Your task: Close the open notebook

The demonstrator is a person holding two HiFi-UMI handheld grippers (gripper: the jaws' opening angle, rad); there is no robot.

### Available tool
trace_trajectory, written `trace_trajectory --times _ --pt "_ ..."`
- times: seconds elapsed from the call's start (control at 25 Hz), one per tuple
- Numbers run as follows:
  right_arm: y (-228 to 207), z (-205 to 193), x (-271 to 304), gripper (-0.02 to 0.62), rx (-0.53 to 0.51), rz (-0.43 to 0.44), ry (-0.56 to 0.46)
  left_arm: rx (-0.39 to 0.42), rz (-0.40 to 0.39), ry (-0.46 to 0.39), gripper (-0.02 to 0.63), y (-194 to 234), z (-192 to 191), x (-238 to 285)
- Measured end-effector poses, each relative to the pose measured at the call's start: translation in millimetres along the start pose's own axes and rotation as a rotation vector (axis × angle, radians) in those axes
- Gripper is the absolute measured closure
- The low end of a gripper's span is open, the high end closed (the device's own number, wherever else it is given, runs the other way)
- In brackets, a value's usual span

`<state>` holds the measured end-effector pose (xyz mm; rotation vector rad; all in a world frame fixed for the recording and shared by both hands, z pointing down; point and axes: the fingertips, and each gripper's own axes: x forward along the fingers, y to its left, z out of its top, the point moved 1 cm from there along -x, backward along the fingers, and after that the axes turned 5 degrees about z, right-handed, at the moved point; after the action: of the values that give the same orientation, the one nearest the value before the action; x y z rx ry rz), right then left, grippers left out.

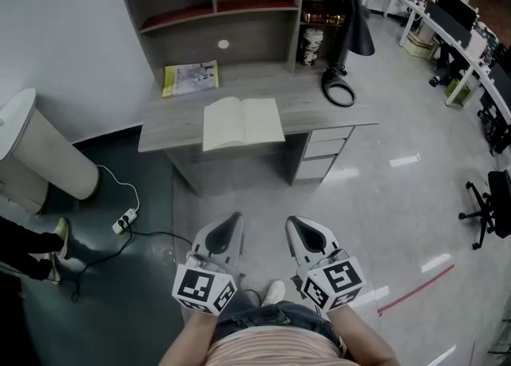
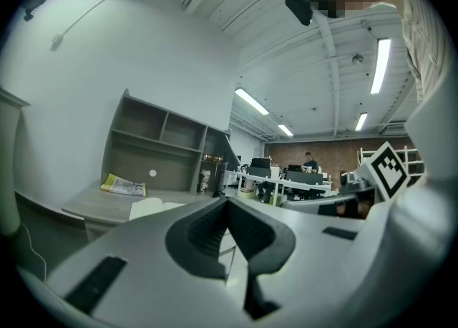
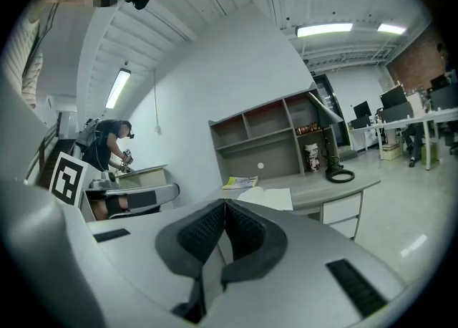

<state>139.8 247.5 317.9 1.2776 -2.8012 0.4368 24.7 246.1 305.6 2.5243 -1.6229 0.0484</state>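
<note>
Notebook [image 1: 242,123] is seen lying open on counter [image 1: 319,107]. Left claw [image 1: 235,217] and right claw [image 1: 292,221] are held closed, empty, well apart from it.

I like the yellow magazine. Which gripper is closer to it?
Left. The yellow magazine lies left on the desk; the left gripper hangs before the desk, the right gripper farther right.

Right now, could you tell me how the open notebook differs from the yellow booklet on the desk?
The notebook lies open, showing plain pale pages; the booklet is closed, with a yellow printed cover. The notebook sits at the front edge of the desk, the booklet farther back by the shelves. Both lie flat on the desk.
</note>
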Motion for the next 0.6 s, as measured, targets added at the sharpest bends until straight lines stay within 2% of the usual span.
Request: trace_trajectory --times 0.28,0.6 --pt "-10 -1 -20 0.587 0.009 0.020 0.001 0.028 0.032 -0.028 0.595 -17 9 -1" --pt "-27 4 -8 0.587 0.023 0.016 0.005 0.025 0.054 -0.026 0.594 -4 11 17"
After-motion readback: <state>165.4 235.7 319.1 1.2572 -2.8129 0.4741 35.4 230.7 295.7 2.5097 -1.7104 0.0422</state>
